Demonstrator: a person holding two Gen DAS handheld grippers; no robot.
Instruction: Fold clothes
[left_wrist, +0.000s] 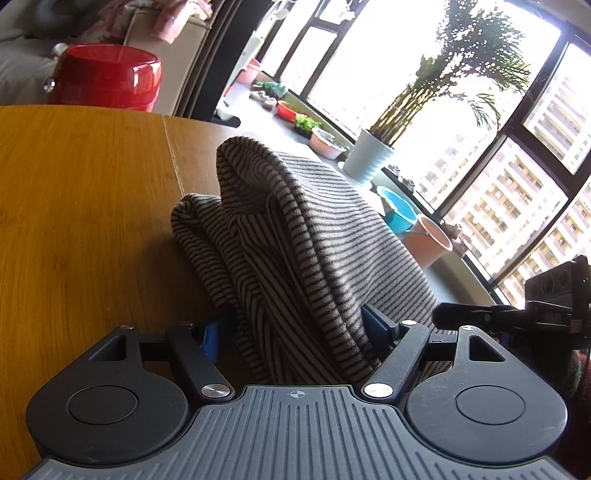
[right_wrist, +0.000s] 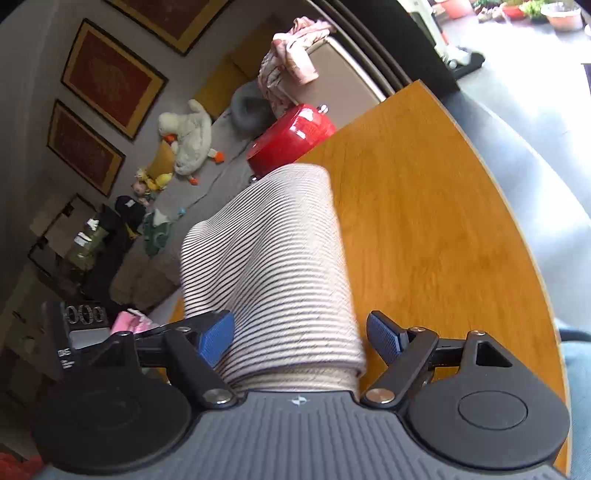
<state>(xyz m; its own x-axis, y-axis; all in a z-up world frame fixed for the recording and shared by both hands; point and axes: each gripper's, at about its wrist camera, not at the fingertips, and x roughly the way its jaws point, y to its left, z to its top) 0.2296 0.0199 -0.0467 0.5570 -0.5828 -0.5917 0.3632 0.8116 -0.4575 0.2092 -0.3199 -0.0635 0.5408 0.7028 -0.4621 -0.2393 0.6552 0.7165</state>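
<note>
Folds of grey-and-black striped knit garment (left_wrist: 295, 236) fill both grippers above the orange wooden bench (left_wrist: 85, 206): left gripper (left_wrist: 291, 332) jaws pinch it; right gripper (right_wrist: 301, 334) jaws stand spread around it.

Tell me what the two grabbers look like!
Both look alike. The left gripper and the right gripper each have a grey ribbed body with a tiny crosshair mark, two round black discs, black link arms with silver screws, and blue ribbed pads on the fingers.

Both grippers, left gripper (left_wrist: 291, 332) and right gripper (right_wrist: 301, 338), have ribbed grey bodies, black linkages, silver screws, blue fingers (right_wrist: 216, 338).
</note>
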